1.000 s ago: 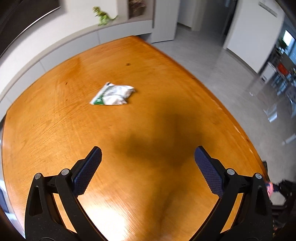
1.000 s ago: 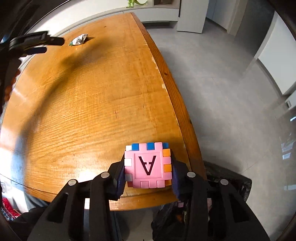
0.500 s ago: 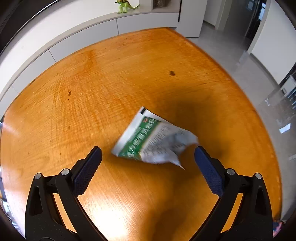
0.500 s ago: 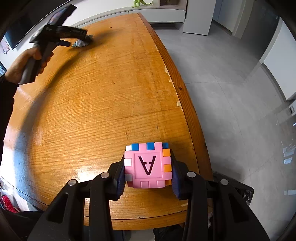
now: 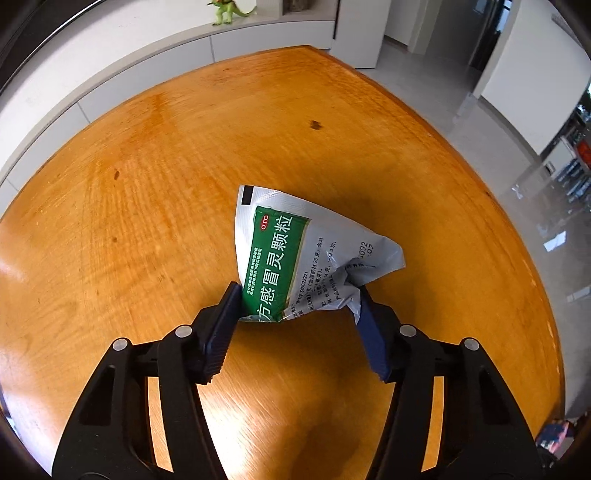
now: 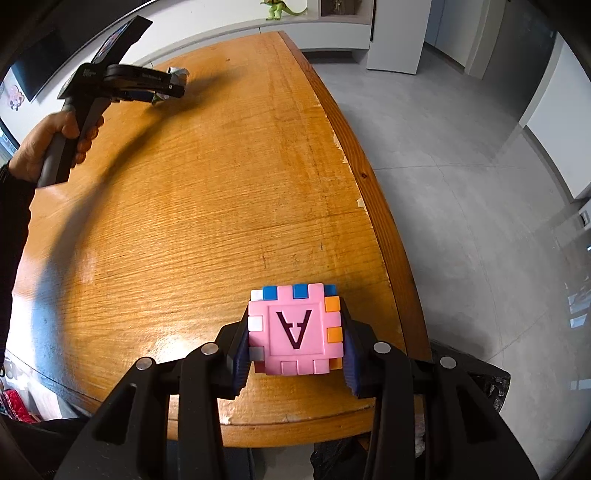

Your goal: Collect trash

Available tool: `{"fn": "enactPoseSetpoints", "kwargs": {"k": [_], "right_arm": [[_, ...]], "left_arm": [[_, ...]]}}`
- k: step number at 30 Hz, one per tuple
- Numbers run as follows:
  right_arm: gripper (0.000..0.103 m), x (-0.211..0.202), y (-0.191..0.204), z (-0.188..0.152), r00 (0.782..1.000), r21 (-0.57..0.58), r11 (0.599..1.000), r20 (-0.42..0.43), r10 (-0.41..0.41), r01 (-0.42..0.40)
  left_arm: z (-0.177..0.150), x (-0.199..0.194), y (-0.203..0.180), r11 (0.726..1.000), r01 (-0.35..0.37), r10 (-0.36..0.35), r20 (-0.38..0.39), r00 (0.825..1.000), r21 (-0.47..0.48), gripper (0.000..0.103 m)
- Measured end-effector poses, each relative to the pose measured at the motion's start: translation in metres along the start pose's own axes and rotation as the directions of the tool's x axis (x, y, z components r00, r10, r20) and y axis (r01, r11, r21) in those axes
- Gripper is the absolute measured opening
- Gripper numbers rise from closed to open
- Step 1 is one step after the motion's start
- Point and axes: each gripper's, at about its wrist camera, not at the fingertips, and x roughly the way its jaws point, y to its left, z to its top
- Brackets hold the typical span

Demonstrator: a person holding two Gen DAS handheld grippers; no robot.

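A crumpled silver and green medicine sachet (image 5: 295, 258) sits between my left gripper's fingers. My left gripper (image 5: 297, 314) has closed in on the sachet's near end, both pads touching it, over the orange wooden table (image 5: 147, 184). In the right wrist view the left gripper (image 6: 162, 88) shows at the table's far left, with the sachet (image 6: 177, 72) at its tip. My right gripper (image 6: 295, 354) is shut on a pink puzzle cube marked "A" (image 6: 295, 328), held above the table's near right edge.
A black trash bag (image 6: 480, 384) lies on the grey floor below the table's near right corner. A green toy dinosaur (image 5: 229, 11) stands on the white counter behind the table. The table's right edge (image 6: 354, 173) drops to open floor.
My left gripper moved forward to the sachet and closed its fingers onto it. My right gripper kept the pink cube and barely moved.
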Motion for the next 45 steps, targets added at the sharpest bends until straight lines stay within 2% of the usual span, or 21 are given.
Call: {"fn": "enactPoseSetpoints", "kwargs": {"k": [8,11,14,20,21,26,30,34,36,38,39,40,41,42,43,44,45], "right_arm": [[0.042,-0.034,-0.015,-0.026,0.998,0.047,0.999,0.059,-0.013,0.011],[0.042,-0.05,-0.028,-0.047,0.997,0.08,0.996,0.074,-0.031,0.026],[0.042,-0.064,-0.043,-0.069,0.995,0.121,0.991,0.081,-0.057,0.047],[0.042,-0.093,-0.081,-0.129,0.989,0.239,0.966,0.08,-0.122,0.099],[0.042,-0.098,-0.088,-0.14,0.988,0.263,0.959,0.077,-0.133,0.108],[0.042,-0.114,-0.119,-0.198,0.983,0.376,0.915,0.055,-0.178,0.144],[0.042,-0.12,-0.139,-0.236,0.978,0.46,0.872,0.03,-0.207,0.17],[0.042,-0.123,-0.157,-0.266,0.974,0.523,0.832,0.012,-0.227,0.188],[0.042,-0.122,-0.167,-0.279,0.972,0.543,0.817,0.005,-0.235,0.195],[0.042,-0.12,-0.174,-0.286,0.972,0.558,0.807,0.0,-0.234,0.194],[0.048,-0.118,-0.177,-0.286,0.972,0.555,0.808,-0.005,-0.233,0.196],[0.072,-0.113,-0.179,-0.287,0.969,0.542,0.81,-0.032,-0.244,0.222],[0.082,-0.112,-0.181,-0.289,0.961,0.533,0.806,-0.056,-0.271,0.258],[0.087,-0.111,-0.181,-0.29,0.948,0.524,0.799,-0.06,-0.312,0.296],[0.087,-0.112,-0.181,-0.29,0.942,0.516,0.8,-0.043,-0.332,0.305],[0.087,-0.111,-0.181,-0.288,0.948,0.515,0.807,-0.035,-0.317,0.289],[0.087,-0.111,-0.181,-0.288,0.953,0.52,0.811,-0.02,-0.302,0.268]], "left_arm": [[-0.043,-0.058,-0.065,0.989,0.074,-0.08,0.039,0.996,0.129,0.059],[-0.062,-0.084,-0.104,0.974,0.115,-0.127,0.051,0.991,0.193,0.059],[-0.084,-0.108,-0.147,0.948,0.164,-0.186,0.057,0.981,0.273,0.059],[-0.129,-0.141,-0.24,0.855,0.268,-0.315,0.035,0.948,0.444,0.059],[-0.141,-0.147,-0.261,0.832,0.283,-0.334,0.024,0.942,0.476,0.059],[-0.178,-0.149,-0.326,0.742,0.325,-0.374,-0.04,0.927,0.586,0.059],[-0.211,-0.146,-0.38,0.668,0.35,-0.384,-0.099,0.918,0.656,0.059],[-0.246,-0.136,-0.427,0.593,0.361,-0.365,-0.159,0.917,0.72,0.059],[-0.259,-0.129,-0.443,0.559,0.366,-0.352,-0.186,0.917,0.744,0.059],[-0.267,-0.12,-0.458,0.539,0.37,-0.339,-0.207,0.918,0.757,0.059],[-0.27,-0.116,-0.465,0.531,0.372,-0.332,-0.217,0.918,0.761,0.059],[-0.274,-0.112,-0.47,0.526,0.372,-0.325,-0.224,0.919,0.765,0.062],[-0.278,-0.109,-0.477,0.518,0.364,-0.313,-0.225,0.923,0.774,0.064],[-0.283,-0.103,-0.485,0.507,0.337,-0.281,-0.218,0.935,0.793,0.084],[-0.287,-0.1,-0.492,0.509,0.279,-0.246,-0.173,0.954,0.814,0.097],[-0.288,-0.098,-0.494,0.511,0.218,-0.227,-0.114,0.967,0.832,0.097],[-0.287,-0.098,-0.491,0.512,0.188,-0.216,-0.086,0.973,0.838,0.097]]}}
